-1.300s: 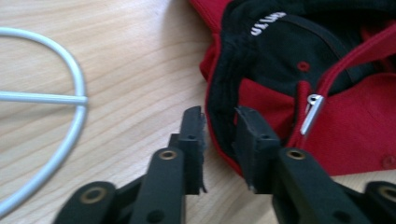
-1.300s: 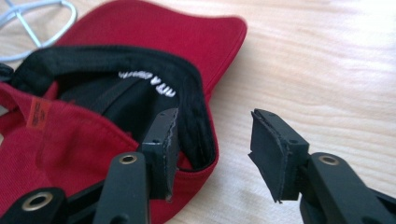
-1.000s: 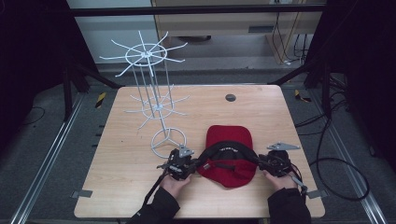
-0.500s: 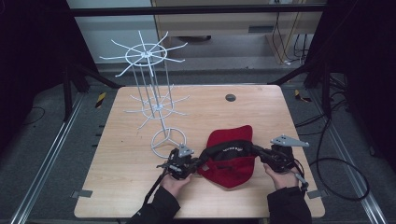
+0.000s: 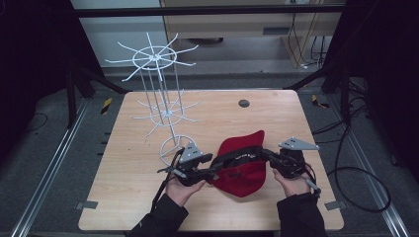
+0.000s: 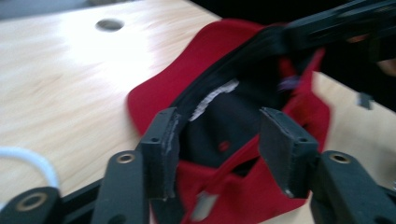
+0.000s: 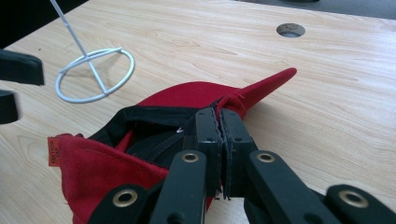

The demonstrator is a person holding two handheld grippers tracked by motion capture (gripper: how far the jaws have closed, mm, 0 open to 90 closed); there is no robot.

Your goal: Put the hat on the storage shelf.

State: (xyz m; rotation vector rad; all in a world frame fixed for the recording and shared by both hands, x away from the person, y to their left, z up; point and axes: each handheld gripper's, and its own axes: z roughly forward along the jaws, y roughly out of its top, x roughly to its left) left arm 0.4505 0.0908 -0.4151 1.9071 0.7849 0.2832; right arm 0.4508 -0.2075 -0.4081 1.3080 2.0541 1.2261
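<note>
The red fabric cap with black inner band [image 5: 240, 165] sits low centre of the frame, near the pale wooden table [image 5: 276, 116]'s front edge. The right gripper [image 7: 219, 126] pinches its rim; the left gripper [image 6: 217, 135], jaws just opening, straddles the band untouched. Bare tabletop lies beyond, the white wire rack [image 5: 160, 106] upper left.

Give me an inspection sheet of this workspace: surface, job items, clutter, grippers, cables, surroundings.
Surface: wooden table with a round hole.
Job's things: red cap, upside down, brim pointing away from the person.
Clutter: white wire rack standing at the left.
Grippers: left gripper has just been opening, jaws apart around the cap's edge; right gripper shut on the cap's rim.
Cables: one trails from each gripper; more on the floor at the right.
Surroundings: dark frame posts, floor rails.
</note>
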